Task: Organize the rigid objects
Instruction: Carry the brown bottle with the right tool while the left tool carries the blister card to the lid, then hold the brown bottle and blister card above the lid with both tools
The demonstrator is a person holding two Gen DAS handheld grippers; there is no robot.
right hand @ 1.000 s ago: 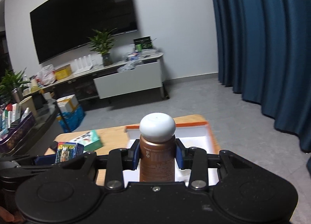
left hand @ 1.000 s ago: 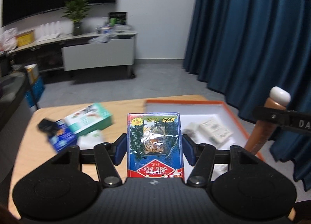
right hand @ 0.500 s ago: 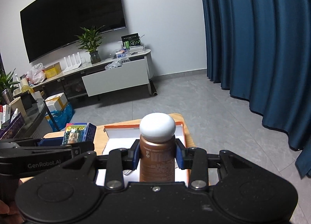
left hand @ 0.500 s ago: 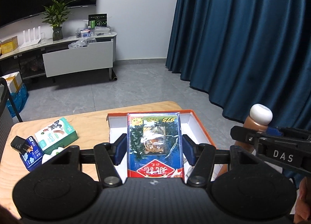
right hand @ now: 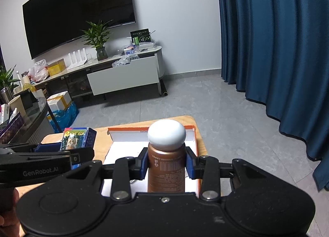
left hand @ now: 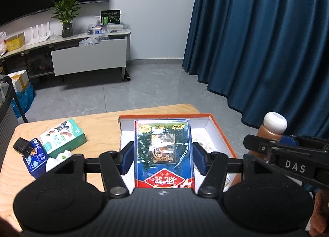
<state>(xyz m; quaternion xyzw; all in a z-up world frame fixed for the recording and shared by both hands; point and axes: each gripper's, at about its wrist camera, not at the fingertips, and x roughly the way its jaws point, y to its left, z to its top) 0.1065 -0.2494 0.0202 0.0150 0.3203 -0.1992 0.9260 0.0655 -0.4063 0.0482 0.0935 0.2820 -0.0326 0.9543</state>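
Carrying | left hand-held gripper (left hand: 162, 160) pinching tiger card box (left hand: 163, 152) | right hand-held gripper (right hand: 167, 163) pinching brown bottle (right hand: 166, 165) | both above orange tray (left hand: 223, 134), table's far-right corner

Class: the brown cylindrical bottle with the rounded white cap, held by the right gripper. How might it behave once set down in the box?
The brown cylindrical bottle with the rounded white cap looks rigid, so it likely won't deform in the right gripper. Tall and narrow, it may tip if stood in the orange-rimmed white box. Laid flat, its round body could roll.
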